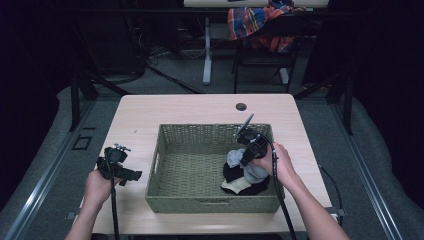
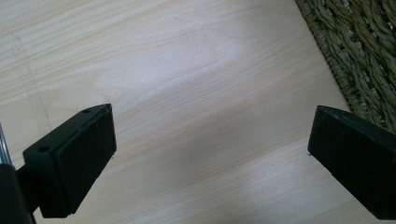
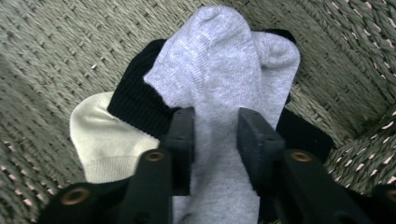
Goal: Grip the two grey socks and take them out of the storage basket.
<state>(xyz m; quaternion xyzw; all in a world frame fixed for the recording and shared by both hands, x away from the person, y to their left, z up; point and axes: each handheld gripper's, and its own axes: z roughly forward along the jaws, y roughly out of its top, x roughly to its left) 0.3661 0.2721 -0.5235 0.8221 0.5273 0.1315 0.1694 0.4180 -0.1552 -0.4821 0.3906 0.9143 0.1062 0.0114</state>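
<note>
Inside the woven green-grey basket (image 1: 165,150) on the pale wooden desk (image 1: 200,107), the right gripper (image 3: 215,135) pinches a light grey sock (image 3: 224,79) lying atop black (image 3: 135,102) and cream (image 3: 102,140) socks; the left gripper (image 2: 210,154) gapes over bare desk.

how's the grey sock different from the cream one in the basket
The grey sock lies on top of the pile, while the cream sock sits at the bottom, partly under a black sock. The right gripper has its jaws closed on the grey sock; the cream sock is untouched. The grey sock is bunched up; the cream one lies flat. Both rest in the woven basket.
</note>
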